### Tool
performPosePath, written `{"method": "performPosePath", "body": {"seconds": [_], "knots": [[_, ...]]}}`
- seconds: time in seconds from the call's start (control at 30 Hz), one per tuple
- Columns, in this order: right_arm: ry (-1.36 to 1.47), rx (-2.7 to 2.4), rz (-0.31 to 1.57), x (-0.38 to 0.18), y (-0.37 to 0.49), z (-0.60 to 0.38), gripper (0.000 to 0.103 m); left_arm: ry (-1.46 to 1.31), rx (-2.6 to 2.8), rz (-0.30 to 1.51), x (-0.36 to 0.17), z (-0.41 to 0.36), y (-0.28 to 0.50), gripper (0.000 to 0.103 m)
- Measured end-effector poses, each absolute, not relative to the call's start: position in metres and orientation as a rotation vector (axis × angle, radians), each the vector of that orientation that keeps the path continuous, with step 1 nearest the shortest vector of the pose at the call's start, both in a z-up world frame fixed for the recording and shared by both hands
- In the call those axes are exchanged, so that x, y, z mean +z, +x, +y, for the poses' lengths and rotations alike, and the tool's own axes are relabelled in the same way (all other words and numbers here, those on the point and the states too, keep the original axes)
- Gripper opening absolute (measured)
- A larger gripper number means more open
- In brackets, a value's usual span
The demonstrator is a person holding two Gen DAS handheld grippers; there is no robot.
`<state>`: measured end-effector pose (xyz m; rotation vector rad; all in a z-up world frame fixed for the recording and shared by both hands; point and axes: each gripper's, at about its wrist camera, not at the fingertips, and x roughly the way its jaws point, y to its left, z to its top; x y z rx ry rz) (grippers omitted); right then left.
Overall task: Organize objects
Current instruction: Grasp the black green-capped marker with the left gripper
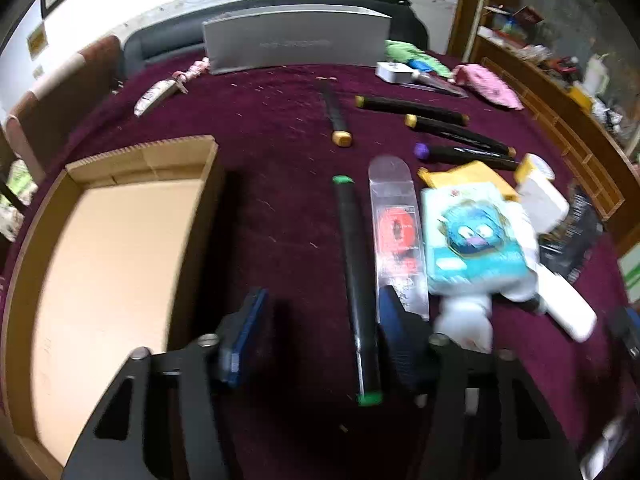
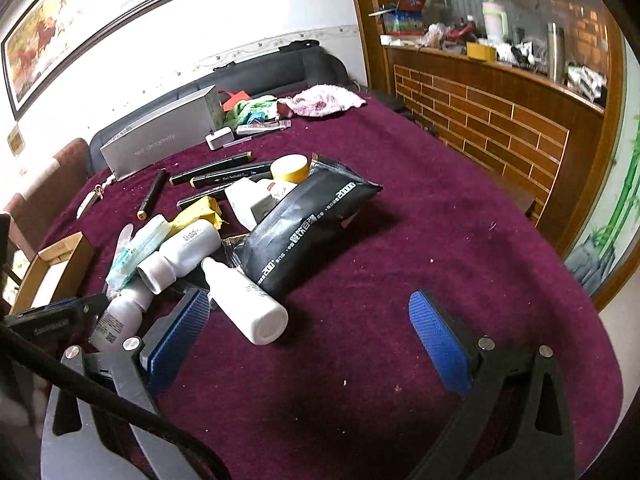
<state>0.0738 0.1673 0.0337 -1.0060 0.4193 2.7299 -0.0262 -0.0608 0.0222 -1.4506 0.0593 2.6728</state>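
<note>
A round table covered in a maroon cloth (image 2: 400, 208) fills both views. To the left of the left gripper's jaws sits an open cardboard box (image 1: 116, 240), its pale floor bare. The left gripper (image 1: 320, 316) has its blue pads apart with a gap between them; a black marker with green caps (image 1: 356, 280) lies lengthwise in that gap, hard against the right-hand pad and clear of the left one, so the jaws are not clamped on it. Just right of those jaws lie a clear blister pack with an orange insert (image 1: 396, 232) and a turquoise cartoon packet (image 1: 472, 240), with white bottles blurred beyond. Ahead of the jaws, further up the cloth, lie more black markers (image 1: 412, 105) and a grey rectangular box (image 1: 296, 40). The right gripper (image 2: 308, 312) hangs over the cloth with its blue pads spread wide and nothing between them but bare fabric. A white bottle (image 2: 244, 300) lies on its side just ahead of its left-hand pad, with its flat end reaching into the gap. Past that rests a black foil pouch (image 2: 308, 220), and further ahead a yellow tape roll (image 2: 292, 168).
</note>
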Motion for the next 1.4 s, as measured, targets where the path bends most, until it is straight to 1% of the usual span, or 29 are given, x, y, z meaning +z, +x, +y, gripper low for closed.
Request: {"method": "performPosePath", "body": {"seconds": [0.03, 0.07, 0.1, 0.13, 0.17, 0.3, 0.43, 0.53, 0.57, 0.63, 0.67, 0.73, 0.77, 0.87, 1.07, 1.27, 1.4], "knots": [[-1.009, 2.730, 0.430, 0.033, 0.074, 0.168, 0.101, -1.458, 2.665, 0.049, 0.023, -0.062, -0.029, 0.029], [-1.011, 2.730, 0.437, 0.033, 0.075, 0.169, 0.101, -1.470, 2.647, 0.008, 0.024, -0.064, -0.032, 0.027], [-1.014, 2.729, 0.444, 0.033, 0.074, 0.169, 0.101, -1.473, 2.630, -0.045, 0.024, -0.067, -0.034, 0.027], [-1.017, 2.731, 0.447, 0.033, 0.074, 0.170, 0.101, -1.475, 2.628, -0.055, 0.025, -0.068, -0.035, 0.024], [-1.020, 2.732, 0.448, 0.033, 0.074, 0.170, 0.101, -1.484, 2.637, -0.012, 0.025, -0.068, -0.035, 0.018], [-1.025, 2.734, 0.452, 0.033, 0.074, 0.170, 0.101, -1.543, 2.607, 0.114, 0.013, -0.062, -0.036, 0.018], [-1.027, 2.734, 0.458, 0.033, 0.074, 0.171, 0.101, -1.529, 2.621, 0.226, 0.015, -0.051, -0.041, 0.018], [-1.031, 2.733, 0.456, 0.033, 0.075, 0.171, 0.101, -1.471, 2.656, 0.392, 0.013, -0.037, -0.044, 0.018], [-1.032, 2.731, 0.456, 0.033, 0.074, 0.171, 0.101, -1.433, 2.677, 0.459, 0.011, -0.032, -0.042, 0.018], [-1.034, 2.729, 0.457, 0.033, 0.074, 0.171, 0.101, -1.398, 2.684, 0.496, 0.009, -0.029, -0.038, 0.013], [-1.036, 2.727, 0.460, 0.033, 0.074, 0.172, 0.101, -1.389, 2.677, 0.459, 0.010, -0.031, -0.036, 0.011], [-1.045, 2.725, 0.464, 0.032, 0.074, 0.172, 0.101, -1.391, 2.660, 0.352, 0.013, -0.040, -0.032, 0.011], [-1.051, 2.722, 0.468, 0.032, 0.073, 0.173, 0.101, -1.385, 2.650, 0.266, 0.016, -0.047, -0.028, 0.011], [-1.062, 2.713, 0.464, 0.031, 0.072, 0.172, 0.101, -1.350, 2.635, 0.123, 0.025, -0.063, -0.014, 0.011], [-1.064, 2.694, 0.419, 0.031, 0.070, 0.167, 0.101, -1.221, 2.623, -0.070, 0.056, -0.088, 0.028, 0.011], [-1.091, 2.675, 0.345, 0.038, 0.069, 0.161, 0.100, -1.161, 2.598, -0.173, 0.070, -0.104, 0.058, 0.011], [-1.103, 2.814, 0.394, 0.070, 0.068, 0.147, 0.100, -1.149, 2.574, -0.226, 0.069, -0.113, 0.063, 0.011]]}}
